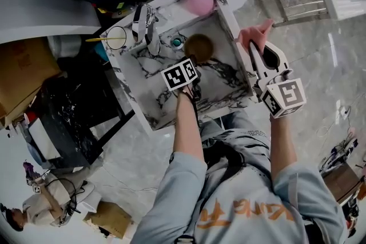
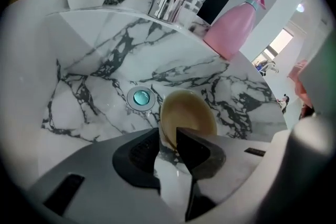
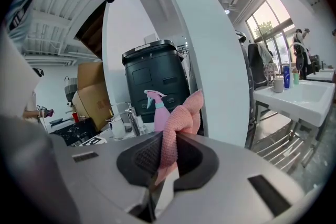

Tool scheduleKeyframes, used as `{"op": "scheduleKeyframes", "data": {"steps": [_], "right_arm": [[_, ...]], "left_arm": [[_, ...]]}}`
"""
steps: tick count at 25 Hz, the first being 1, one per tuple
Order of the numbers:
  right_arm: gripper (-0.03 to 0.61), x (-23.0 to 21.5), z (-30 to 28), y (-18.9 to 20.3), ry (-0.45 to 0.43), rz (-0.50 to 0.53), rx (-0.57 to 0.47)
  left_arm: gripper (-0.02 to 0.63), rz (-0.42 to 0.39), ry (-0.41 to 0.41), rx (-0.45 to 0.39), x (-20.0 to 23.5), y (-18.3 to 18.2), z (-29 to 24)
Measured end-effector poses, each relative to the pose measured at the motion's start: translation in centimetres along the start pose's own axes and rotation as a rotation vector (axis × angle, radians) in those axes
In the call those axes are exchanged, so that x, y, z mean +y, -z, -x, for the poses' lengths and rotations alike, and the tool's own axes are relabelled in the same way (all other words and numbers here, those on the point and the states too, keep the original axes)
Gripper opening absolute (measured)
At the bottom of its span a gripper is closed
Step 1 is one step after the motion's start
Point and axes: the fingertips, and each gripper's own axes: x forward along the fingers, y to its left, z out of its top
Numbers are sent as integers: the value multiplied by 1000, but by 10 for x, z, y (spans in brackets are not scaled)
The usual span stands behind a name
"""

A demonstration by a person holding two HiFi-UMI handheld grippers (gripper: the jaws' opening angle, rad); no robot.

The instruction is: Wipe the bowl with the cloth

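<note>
A: Step in hand?
B: Securing the bowl (image 2: 186,113), I'd judge. It sits in the sink (image 1: 148,74), with the drain (image 2: 141,97) at its ten o'clock. The left gripper (image 2: 168,135) has its jaws apart, straddling the near rim, not visibly pinching.
A: The cloth (image 3: 181,115)?
B: Clamped in the right gripper (image 3: 169,140), at the bowl's three o'clock, past the sink wall. Next: nip the rim, bring the cloth in.
A: Orientation?
B: Mouth up; round, no long axis. The cloth bunch runs up out of the jaws.
</note>
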Motion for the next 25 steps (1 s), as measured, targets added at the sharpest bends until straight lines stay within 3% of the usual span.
{"op": "scheduleKeyframes", "data": {"steps": [8, 14, 25], "right_arm": [[49, 4, 1, -1, 0, 8, 4], [49, 10, 6, -4, 6, 4, -9], [49, 44, 16, -17, -27, 15, -53]], "left_arm": [[43, -4, -19, 3, 3, -1, -5], [34, -30, 6, -16, -3, -7, 6], [32, 50, 114, -191, -7, -37, 74]]}}
